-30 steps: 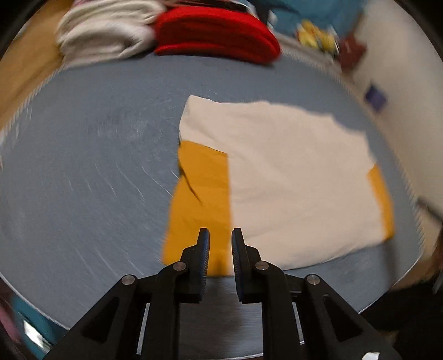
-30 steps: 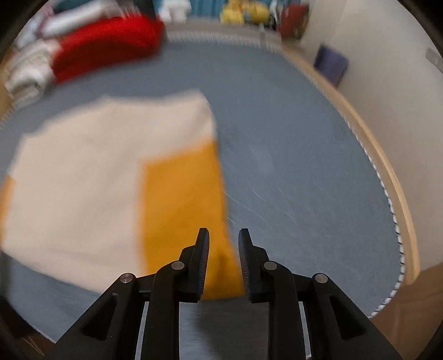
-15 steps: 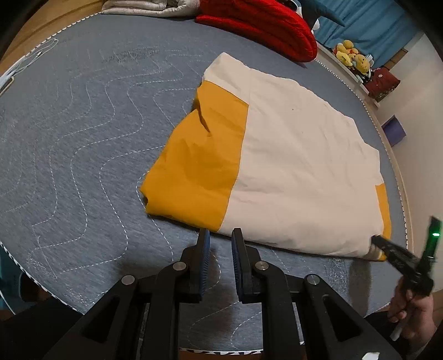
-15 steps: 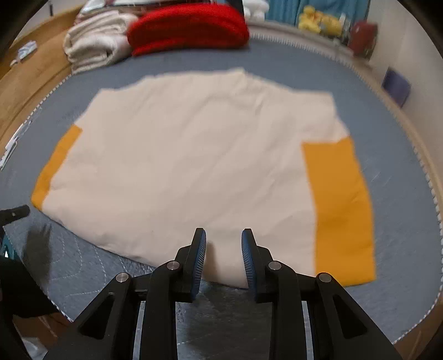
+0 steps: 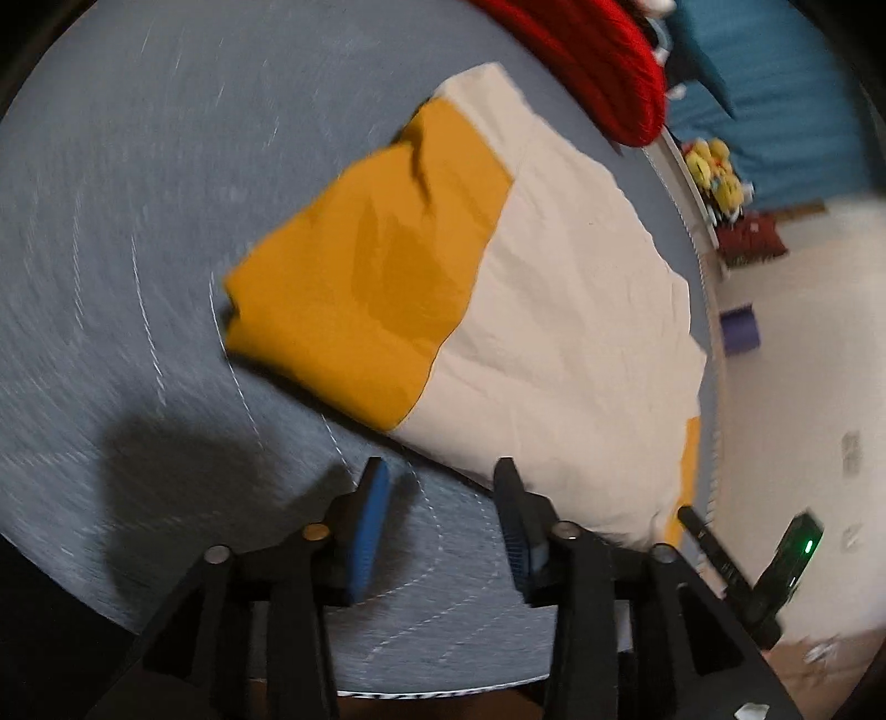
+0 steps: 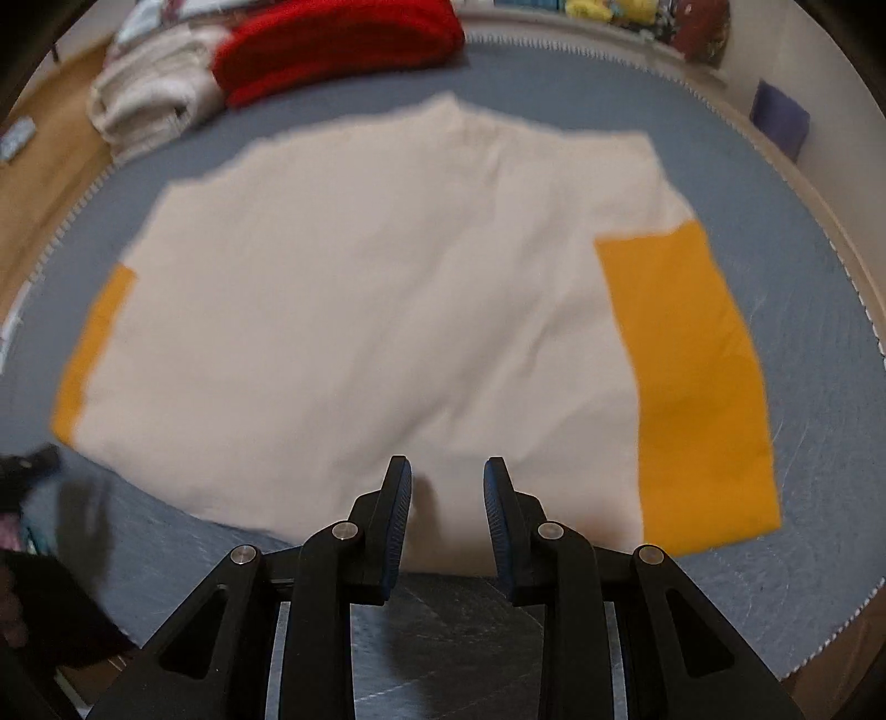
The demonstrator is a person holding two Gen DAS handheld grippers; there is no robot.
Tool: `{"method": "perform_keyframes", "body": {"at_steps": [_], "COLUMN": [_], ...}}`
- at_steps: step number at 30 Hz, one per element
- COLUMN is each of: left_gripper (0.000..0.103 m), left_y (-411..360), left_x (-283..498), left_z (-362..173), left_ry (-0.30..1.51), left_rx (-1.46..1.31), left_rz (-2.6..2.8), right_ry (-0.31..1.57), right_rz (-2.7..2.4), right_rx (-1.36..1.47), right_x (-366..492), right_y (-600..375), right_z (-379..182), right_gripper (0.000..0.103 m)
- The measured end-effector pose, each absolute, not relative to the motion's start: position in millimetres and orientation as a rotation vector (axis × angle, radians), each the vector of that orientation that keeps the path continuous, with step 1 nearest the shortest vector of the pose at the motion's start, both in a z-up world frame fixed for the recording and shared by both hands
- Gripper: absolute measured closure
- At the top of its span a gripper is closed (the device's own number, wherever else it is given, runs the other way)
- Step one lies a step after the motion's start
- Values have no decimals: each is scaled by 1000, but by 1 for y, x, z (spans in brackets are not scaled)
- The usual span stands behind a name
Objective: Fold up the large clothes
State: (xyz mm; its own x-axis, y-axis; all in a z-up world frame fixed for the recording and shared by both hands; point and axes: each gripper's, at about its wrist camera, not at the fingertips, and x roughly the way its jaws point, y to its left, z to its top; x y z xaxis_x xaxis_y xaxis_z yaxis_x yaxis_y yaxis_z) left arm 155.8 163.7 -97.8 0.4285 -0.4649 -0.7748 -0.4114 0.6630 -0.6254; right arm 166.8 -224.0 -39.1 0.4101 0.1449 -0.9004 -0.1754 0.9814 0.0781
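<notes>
A large cream garment [image 6: 360, 310] with orange sleeves [image 6: 692, 387] lies flat on a grey quilted mat [image 6: 819, 443]. My right gripper [image 6: 447, 468] hovers over the middle of its near hem, jaws a little apart, and the cloth lies beneath them ungripped. My left gripper [image 5: 440, 471] is low over the mat at the garment's [image 5: 565, 332] near edge, beside the orange sleeve [image 5: 376, 277]. Its jaws are opening and hold nothing. One finger [image 5: 714, 548] of the right gripper shows at the lower right of the left wrist view.
A folded red knit [image 6: 332, 39] and a pile of white folded clothes [image 6: 155, 105] lie at the mat's far edge. A purple box [image 6: 781, 119] stands by the wall, yellow plush toys [image 5: 714, 171] beyond the mat. Wooden floor surrounds the mat.
The left gripper sank toward the mat, rolled, and its jaws spread apart. The right gripper swung from the orange sleeve to the middle of the near hem and came lower.
</notes>
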Motion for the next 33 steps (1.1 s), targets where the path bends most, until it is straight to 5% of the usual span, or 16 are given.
{"method": "perform_keyframes", "body": {"at_steps": [11, 26, 31, 33], "left_gripper": [63, 54, 57, 75], "left_y": [176, 172, 175, 174], "left_x": [161, 182, 195, 200], "left_z": [-138, -141, -143, -142], "left_ry": [1076, 855, 814, 833], "left_rx": [-1181, -1192, -1191, -1183], "left_rz": [52, 104, 112, 113], "right_ry": [1111, 1094, 1096, 1097], "right_rz": [304, 379, 383, 384], "right_rx": [-80, -62, -50, -46], "right_x": [159, 163, 165, 166], "right_y": [-204, -192, -193, -193], "right_z": [-42, -33, -34, -34], "right_gripper": [74, 74, 74, 74]}}
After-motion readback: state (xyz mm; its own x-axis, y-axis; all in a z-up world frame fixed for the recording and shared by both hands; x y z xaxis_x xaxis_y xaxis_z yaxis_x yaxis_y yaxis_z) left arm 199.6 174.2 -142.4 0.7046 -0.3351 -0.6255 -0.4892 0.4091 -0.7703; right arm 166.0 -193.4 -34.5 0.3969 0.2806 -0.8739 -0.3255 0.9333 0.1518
